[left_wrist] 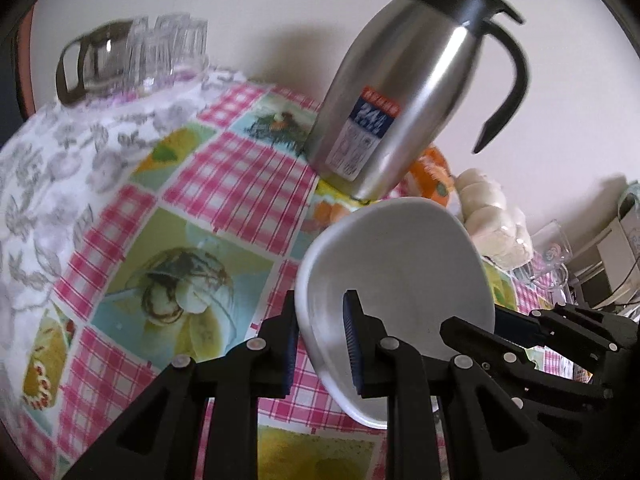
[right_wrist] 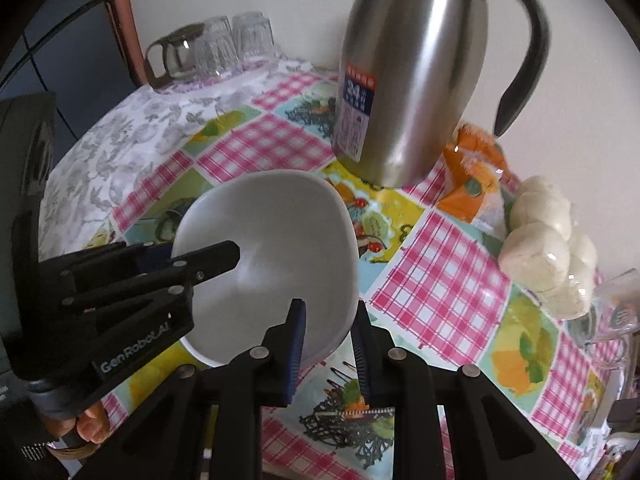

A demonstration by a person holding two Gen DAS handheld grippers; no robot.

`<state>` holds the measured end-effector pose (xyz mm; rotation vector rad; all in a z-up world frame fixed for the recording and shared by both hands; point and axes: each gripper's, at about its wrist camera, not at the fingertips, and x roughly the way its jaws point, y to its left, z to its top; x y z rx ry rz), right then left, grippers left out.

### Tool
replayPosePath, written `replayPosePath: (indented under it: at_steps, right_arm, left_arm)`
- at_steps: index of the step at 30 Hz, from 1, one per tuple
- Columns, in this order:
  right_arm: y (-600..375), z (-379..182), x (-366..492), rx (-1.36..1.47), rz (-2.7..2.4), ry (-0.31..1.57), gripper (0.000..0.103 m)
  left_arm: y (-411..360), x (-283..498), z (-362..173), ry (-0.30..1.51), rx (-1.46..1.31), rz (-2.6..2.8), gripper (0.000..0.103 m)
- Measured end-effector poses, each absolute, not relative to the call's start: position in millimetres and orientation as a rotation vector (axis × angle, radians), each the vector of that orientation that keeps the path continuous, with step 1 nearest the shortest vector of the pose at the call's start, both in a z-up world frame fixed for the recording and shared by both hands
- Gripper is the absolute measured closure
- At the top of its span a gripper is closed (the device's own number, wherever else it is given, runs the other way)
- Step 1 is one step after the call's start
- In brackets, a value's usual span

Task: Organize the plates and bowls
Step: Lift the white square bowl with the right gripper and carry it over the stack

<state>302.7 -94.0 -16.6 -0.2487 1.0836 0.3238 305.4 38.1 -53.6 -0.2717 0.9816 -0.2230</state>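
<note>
A white squarish bowl [left_wrist: 400,280] is held tilted above the table by both grippers. My left gripper [left_wrist: 322,344] is shut on the bowl's near rim, one finger inside and one outside. In the right wrist view the same bowl [right_wrist: 280,232] is gripped at its right rim by my right gripper [right_wrist: 330,344], one finger inside, one outside. The left gripper [right_wrist: 160,264] shows there clamped on the bowl's left rim. The right gripper [left_wrist: 500,336] shows in the left wrist view at the bowl's right edge.
A steel thermos jug [left_wrist: 400,104] with a black handle stands just behind the bowl. Upturned glasses [right_wrist: 236,48] and a glass pot [right_wrist: 172,56] stand at the back left. White buns in plastic [right_wrist: 544,240], an orange packet [right_wrist: 472,176] and a glass mug [right_wrist: 612,308] lie right.
</note>
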Motion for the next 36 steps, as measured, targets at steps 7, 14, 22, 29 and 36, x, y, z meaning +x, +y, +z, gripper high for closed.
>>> replayPosePath:
  at_steps: [7, 14, 22, 29, 36]
  right_arm:
    - [-102.4, 9.0, 279.0, -0.212, 0.316, 1.014, 0.078]
    - [-117.8, 34.7, 249.5, -0.172, 0.293, 0.964, 0.078]
    - [-140.0, 50.3, 209.4, -0.080, 0.261, 0.938, 0.078]
    - [-160.6, 53.3, 162.1, 0.038, 0.251, 0.912, 0.078]
    - [-175.2, 56.9, 126.9, 0.119, 0.231, 0.873, 0.078]
  left_arm:
    - [27.0, 287.0, -22.1, 0.927, -0.214, -0.229, 0.081]
    - [10.4, 264.6, -0.1, 0.911, -0.171, -0.250, 0.081]
    - [-13.3, 232.9, 19.0, 0.903, -0.112, -0.280, 0.081]
    - [-33.3, 200.5, 31.4, 0.887, -0.033, -0.297, 0.081]
    - [-41.5, 172.4, 37.5, 0.887, -0.008, -0.319, 0.081]
